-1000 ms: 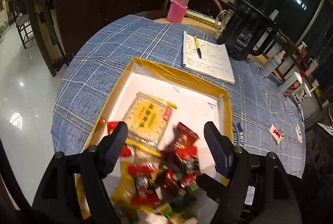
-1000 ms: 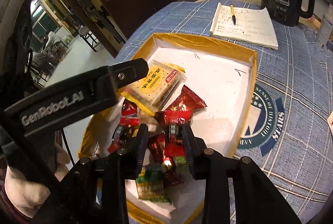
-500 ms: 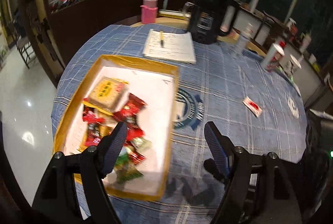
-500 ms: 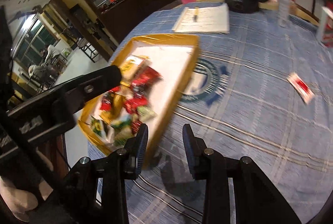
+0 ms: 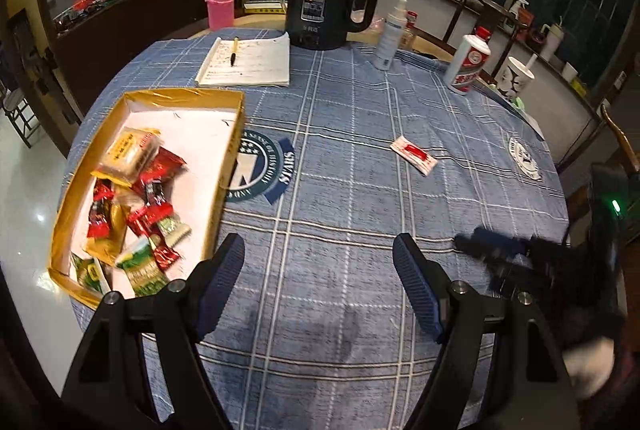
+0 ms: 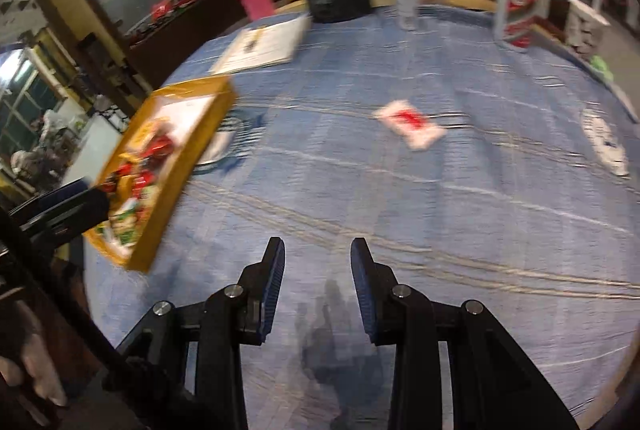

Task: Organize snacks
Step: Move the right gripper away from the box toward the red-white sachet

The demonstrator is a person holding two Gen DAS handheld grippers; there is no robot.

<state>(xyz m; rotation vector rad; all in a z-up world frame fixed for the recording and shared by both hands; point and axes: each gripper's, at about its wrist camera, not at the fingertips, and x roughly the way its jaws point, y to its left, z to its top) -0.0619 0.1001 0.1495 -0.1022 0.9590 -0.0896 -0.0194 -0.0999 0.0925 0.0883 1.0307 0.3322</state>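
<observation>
The left gripper (image 5: 318,276), a black two-finger tool with ribbed dark blue pads, stands wide open with nothing between its jaws, and below it there is only the blue checked tablecloth (image 5: 340,310). The right gripper (image 6: 318,284), of the same kind, is also open, more narrowly, and holds nothing; its view is blurred. Ahead of both lies one small white sachet with a red mark (image 5: 413,154), alone on the cloth and well apart from the others, so it is probably the next snack to be collected. The shallow cardboard tray with gold walls and a white floor (image 5: 182,96) sits at the left side of the table, and the snacks are gathered in it: a yellow cracker packet (image 5: 130,150) and several red and green wrapped candies (image 5: 154,206). Printed on the cloth beside the tray is a round blue emblem (image 5: 262,166) where I can read the word "STARS". Further away stand a black electric kettle (image 5: 326,0) and an open notebook with a pen (image 5: 248,60); their writing is too small to read.
</observation>
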